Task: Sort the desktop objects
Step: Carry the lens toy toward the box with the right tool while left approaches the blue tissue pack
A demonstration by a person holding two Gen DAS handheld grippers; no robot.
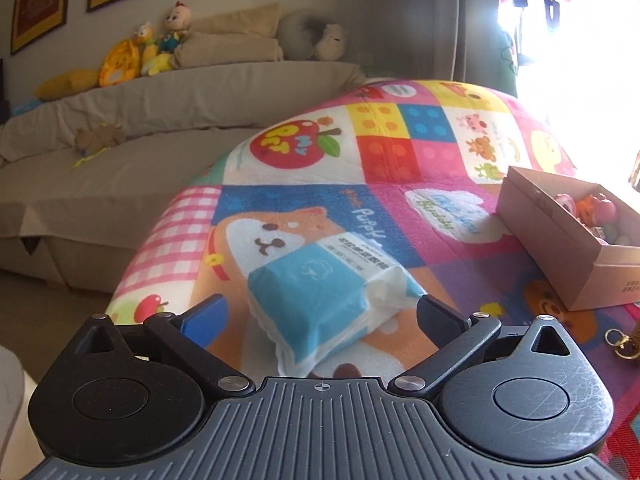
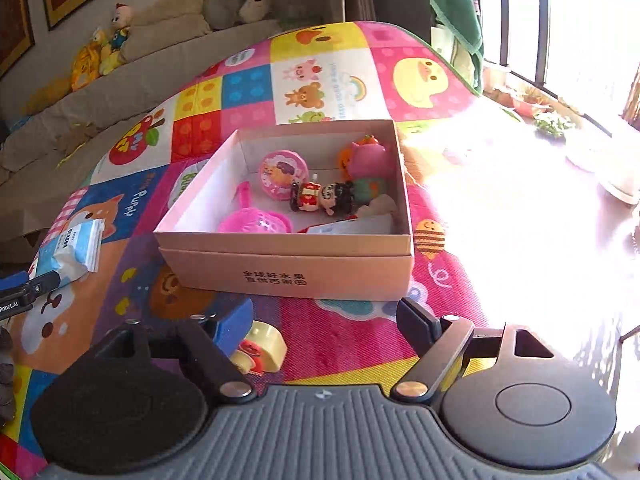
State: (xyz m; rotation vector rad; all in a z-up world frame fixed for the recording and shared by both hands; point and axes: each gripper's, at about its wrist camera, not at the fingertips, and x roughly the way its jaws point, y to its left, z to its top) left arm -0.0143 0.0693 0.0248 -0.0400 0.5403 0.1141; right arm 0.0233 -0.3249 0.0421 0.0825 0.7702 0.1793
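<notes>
A blue and white tissue pack (image 1: 328,296) lies on the colourful cloth between the spread fingers of my open left gripper (image 1: 320,314); touching or not, I cannot tell. It also shows in the right wrist view (image 2: 74,248), with the left gripper's finger (image 2: 38,286) beside it. My right gripper (image 2: 324,320) is open and empty just in front of a pink cardboard box (image 2: 288,272). A yellowish tape roll (image 2: 260,346) lies by its left finger. The box holds a doll figure (image 2: 324,196), a pink strainer (image 2: 256,224), a pink round toy (image 2: 282,174) and other toys.
The box also shows at the right of the left wrist view (image 1: 560,248). A gold key clasp (image 1: 622,342) lies near it. A beige sofa (image 1: 120,152) with plush toys (image 1: 120,60) stands beyond the table's left edge. Bright glare covers the right side (image 2: 520,200).
</notes>
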